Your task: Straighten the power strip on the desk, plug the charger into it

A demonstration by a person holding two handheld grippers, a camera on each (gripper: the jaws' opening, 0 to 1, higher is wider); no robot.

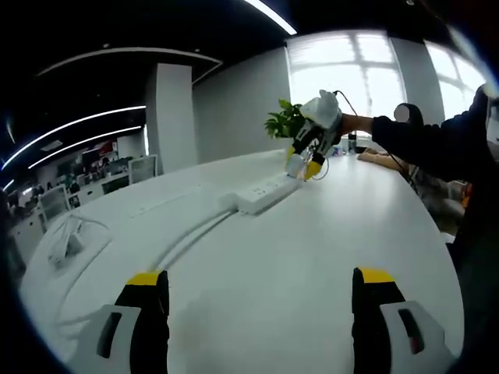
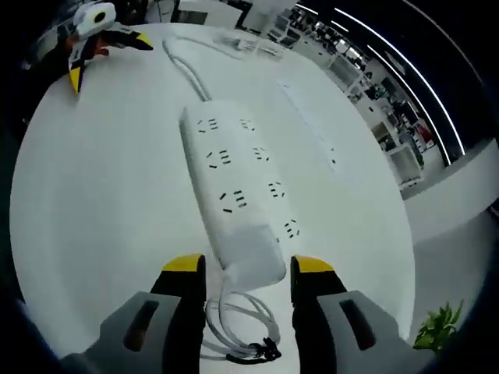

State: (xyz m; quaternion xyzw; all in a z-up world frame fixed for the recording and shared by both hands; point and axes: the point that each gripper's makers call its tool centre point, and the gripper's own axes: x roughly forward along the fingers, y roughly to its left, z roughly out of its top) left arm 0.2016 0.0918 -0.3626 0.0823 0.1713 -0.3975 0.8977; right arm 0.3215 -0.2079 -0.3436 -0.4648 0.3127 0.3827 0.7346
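A white power strip (image 2: 234, 187) lies on the white desk (image 2: 93, 202), and its cord (image 2: 183, 70) runs off toward the far side. My right gripper (image 2: 249, 263) has its yellow-tipped jaws closed in against both sides of the strip's near end. A coiled white cable (image 2: 245, 331) with a black tie lies just under that end. In the left gripper view the power strip (image 1: 261, 193) is farther up the desk, with the right gripper (image 1: 306, 162) on its far end, held by a person's hand. My left gripper (image 1: 261, 284) hangs open over bare desk.
A white charger-like block with a cable (image 1: 66, 243) lies at the desk's left edge. A green plant (image 1: 284, 121) stands behind the strip. The person's dark sleeve (image 1: 421, 136) reaches in from the right. Office desks fill the background.
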